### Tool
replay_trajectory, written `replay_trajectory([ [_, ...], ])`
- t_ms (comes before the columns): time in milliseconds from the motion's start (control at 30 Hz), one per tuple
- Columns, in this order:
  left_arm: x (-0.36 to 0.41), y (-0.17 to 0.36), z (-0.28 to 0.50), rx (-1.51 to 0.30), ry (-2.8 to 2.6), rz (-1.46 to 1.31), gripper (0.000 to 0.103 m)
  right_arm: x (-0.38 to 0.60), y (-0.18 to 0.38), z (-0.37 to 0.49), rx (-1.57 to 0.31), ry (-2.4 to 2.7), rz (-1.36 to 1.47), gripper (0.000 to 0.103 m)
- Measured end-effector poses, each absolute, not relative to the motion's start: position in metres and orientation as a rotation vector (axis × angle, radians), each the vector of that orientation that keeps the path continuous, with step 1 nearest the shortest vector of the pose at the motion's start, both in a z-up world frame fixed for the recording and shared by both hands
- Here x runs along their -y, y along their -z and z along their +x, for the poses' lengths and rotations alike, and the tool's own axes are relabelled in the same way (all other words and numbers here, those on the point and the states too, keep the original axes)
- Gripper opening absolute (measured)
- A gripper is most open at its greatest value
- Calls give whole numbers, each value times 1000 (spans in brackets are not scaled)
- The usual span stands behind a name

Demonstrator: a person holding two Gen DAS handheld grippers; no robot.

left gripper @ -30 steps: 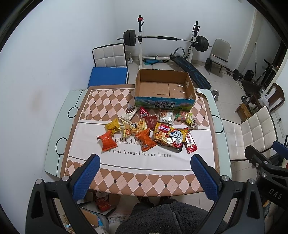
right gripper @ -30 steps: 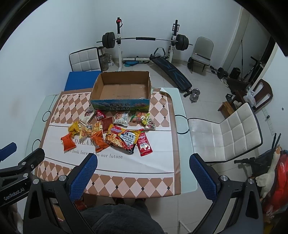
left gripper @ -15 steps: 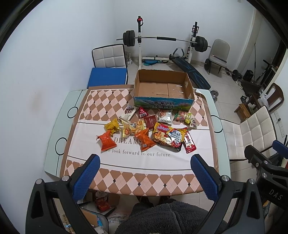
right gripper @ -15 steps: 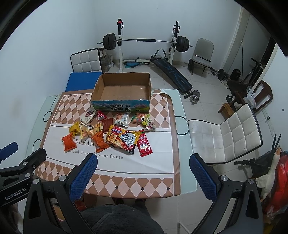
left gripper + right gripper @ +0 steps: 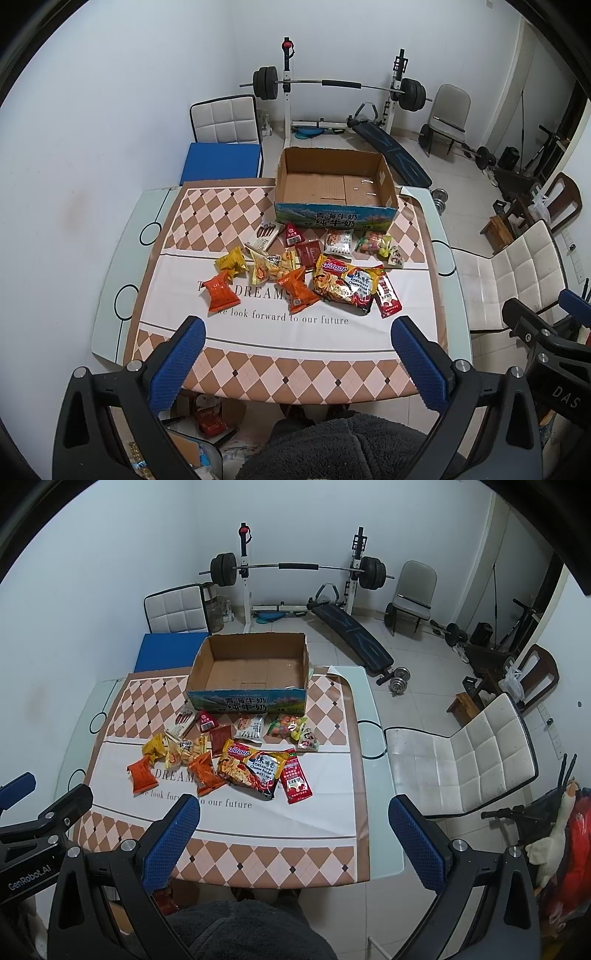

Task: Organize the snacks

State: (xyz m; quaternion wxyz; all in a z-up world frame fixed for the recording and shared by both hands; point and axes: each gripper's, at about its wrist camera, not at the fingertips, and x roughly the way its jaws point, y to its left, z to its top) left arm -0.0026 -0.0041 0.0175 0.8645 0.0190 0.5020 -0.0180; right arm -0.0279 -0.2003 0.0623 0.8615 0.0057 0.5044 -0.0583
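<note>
Several snack packets lie in a cluster mid-table: a large noodle packet [image 5: 345,284] [image 5: 253,771], two orange packets [image 5: 220,293] [image 5: 298,290], a red sachet [image 5: 386,298] and a yellow packet [image 5: 231,261]. Behind them stands an empty cardboard box [image 5: 334,218] [image 5: 247,699]. My left gripper [image 5: 297,326] hangs open above the near table edge, well short of the snacks. High over the table's near right part, my right gripper [image 5: 293,806] is open too. Nothing sits between either pair of blue fingers [image 5: 177,363] [image 5: 415,842].
The table [image 5: 110,295] carries a checked cloth with lettering. A white chair [image 5: 461,760] stands at the right and a blue-seated chair [image 5: 221,162] behind the table. A barbell rack [image 5: 332,85] and bench fill the far floor. A dark fleece garment [image 5: 351,450] is below.
Both views have drifted slightly; the snacks and box sit a little lower in the right wrist frame. Nothing on the table has moved, and both grippers stay open.
</note>
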Motion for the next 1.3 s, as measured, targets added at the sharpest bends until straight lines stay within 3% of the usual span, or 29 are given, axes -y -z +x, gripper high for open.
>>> replay_trajectory([
  [1067, 4, -17, -6, -1044, 36, 37, 103, 200, -62, -31, -1053, 112, 19, 103],
  [1300, 4, -21, 21, -1028, -19, 16, 103, 205, -56, 4, -1064, 87, 41, 103],
])
